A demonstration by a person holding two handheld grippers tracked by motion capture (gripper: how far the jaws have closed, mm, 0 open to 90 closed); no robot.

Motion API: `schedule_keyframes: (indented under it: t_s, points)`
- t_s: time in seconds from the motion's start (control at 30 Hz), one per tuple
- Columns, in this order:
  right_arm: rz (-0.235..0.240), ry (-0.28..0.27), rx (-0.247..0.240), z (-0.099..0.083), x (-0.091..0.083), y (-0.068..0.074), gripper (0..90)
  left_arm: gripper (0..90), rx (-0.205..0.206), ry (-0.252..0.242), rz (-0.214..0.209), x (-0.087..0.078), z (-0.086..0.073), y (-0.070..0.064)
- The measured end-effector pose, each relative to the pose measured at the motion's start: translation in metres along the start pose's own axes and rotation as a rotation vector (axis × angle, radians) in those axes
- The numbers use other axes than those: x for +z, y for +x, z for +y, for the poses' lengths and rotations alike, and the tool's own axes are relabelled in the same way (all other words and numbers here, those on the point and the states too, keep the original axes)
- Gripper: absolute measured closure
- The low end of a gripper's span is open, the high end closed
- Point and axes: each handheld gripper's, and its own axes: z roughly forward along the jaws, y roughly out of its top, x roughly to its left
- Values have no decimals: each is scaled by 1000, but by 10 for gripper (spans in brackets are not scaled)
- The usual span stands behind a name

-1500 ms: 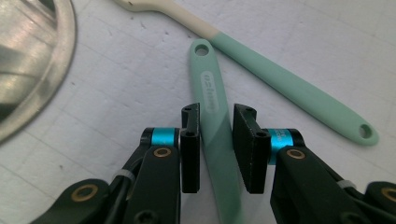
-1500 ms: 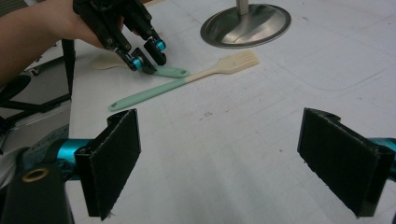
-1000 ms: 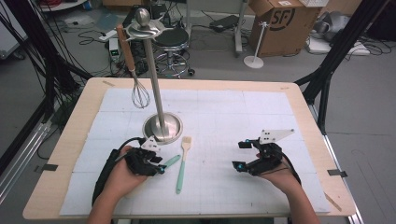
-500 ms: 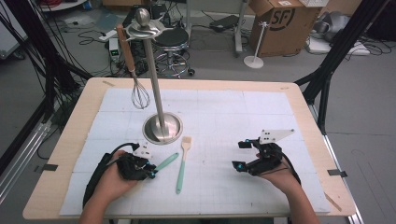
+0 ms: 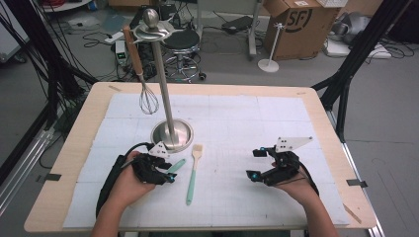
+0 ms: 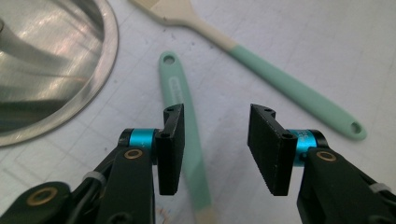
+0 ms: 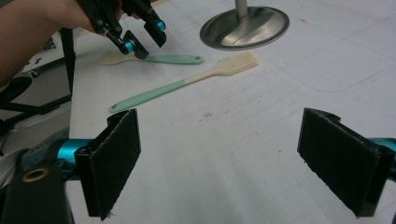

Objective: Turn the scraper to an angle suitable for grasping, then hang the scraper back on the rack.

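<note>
The left claw (image 6: pixel 215 149) hangs spread over the short mint-handled utensil (image 6: pixel 180 116) lying on the tabletop (image 5: pixel 237 123) beside the stand base (image 6: pixel 51 70). It should centre the handle between both jaws before closing. The right claw (image 7: pixel 238 158) rests spread apart.

black ribbed fingers (image 6: pixel 170 149), cyan collars, brass screws
</note>
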Motion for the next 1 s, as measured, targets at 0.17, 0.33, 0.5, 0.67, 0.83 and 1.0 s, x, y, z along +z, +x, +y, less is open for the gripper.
schedule_keyframes:
  t_s: [0.17, 0.33, 0.5, 0.67, 0.83, 1.0]
  points:
    - [5, 7, 5, 0, 1, 0, 127, 479, -22, -66, -18, -6, -3, 1]
    - [2, 16, 0, -1, 3, 0, 127, 436, -28, -108, -17, -12, -4, 4]
    - [3, 13, 2, -1, 1, 1, 127, 387, -34, -118, 5, -14, -5, 5]
    - [2, 19, 0, -1, 2, 1, 127, 382, -51, -92, 24, -14, -10, 6]
    - [2, 15, 3, -1, 1, 1, 127, 397, -60, -24, 33, -10, -16, 8]
    - [-1, 19, 5, -1, 2, 2, 127, 432, -69, 26, 51, -8, -22, 11]
